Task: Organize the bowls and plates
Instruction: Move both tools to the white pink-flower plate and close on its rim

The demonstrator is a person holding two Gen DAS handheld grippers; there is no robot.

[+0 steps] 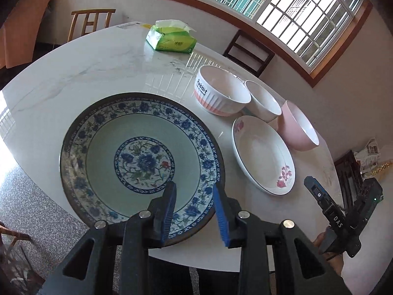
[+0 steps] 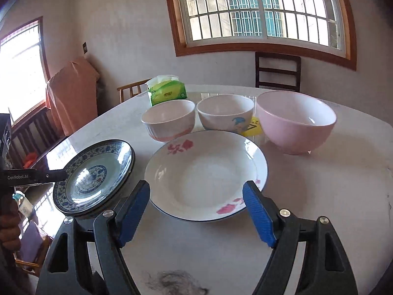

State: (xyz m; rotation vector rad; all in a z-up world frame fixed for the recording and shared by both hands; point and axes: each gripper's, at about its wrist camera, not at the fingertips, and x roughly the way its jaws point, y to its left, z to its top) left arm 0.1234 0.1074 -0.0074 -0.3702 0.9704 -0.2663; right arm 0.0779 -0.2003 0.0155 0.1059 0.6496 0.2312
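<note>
A blue-and-white patterned plate (image 1: pixel 137 157) is tilted, its near rim between the fingers of my left gripper (image 1: pixel 194 186), which is shut on it; it also shows in the right wrist view (image 2: pixel 98 172), lifted at the table's left edge. A white plate with pink flowers (image 2: pixel 206 172) lies on the table in front of my right gripper (image 2: pixel 196 189), which is open and empty just short of it. Behind stand a ribbed white-and-pink bowl (image 2: pixel 169 118), a white bowl with a blue figure (image 2: pixel 226 113) and a pink bowl (image 2: pixel 297 120).
A green tissue pack (image 2: pixel 167 91) lies at the back of the white marble table (image 2: pixel 319 184). Chairs stand behind the table (image 2: pixel 277 73). A dark smudge (image 2: pixel 174 282) marks the table's near edge. The right gripper also shows at the right of the left wrist view (image 1: pixel 339 216).
</note>
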